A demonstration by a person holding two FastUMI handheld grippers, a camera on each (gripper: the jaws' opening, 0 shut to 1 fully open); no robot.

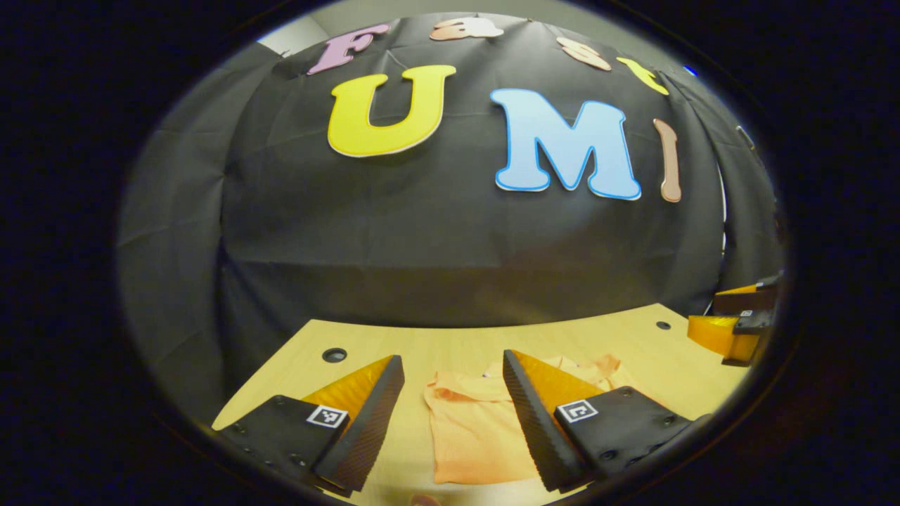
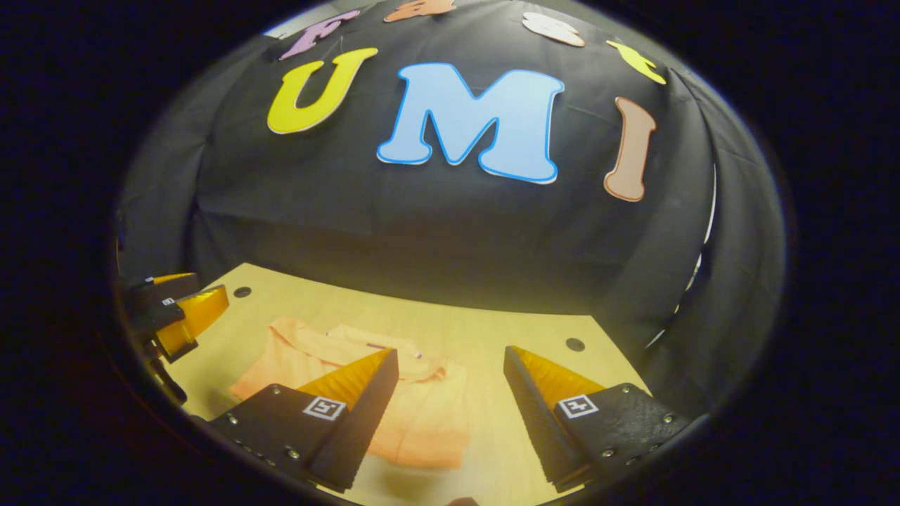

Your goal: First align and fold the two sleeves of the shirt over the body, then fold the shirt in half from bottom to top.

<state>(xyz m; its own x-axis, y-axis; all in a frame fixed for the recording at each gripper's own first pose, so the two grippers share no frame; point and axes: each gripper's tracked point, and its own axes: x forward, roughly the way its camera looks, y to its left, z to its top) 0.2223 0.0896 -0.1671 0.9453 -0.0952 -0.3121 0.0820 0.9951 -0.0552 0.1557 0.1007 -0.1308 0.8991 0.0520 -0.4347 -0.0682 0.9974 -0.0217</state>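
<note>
Hovering with jaws spread, the left gripper (image 1: 453, 393) and the right gripper (image 2: 450, 386) should each come down on a sleeve edge of the orange shirt (image 1: 471, 429) lying flat on the table (image 1: 394, 344), pinching one layer only.

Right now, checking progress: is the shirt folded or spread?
Folded: the shirt lies on the table as a compact block, no sleeves sticking out.

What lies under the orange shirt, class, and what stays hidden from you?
The shirt lies on a light wooden table. Bare tabletop shows around it, with small round holes near the far corners. The tabletop directly under the cloth is covered.
</note>
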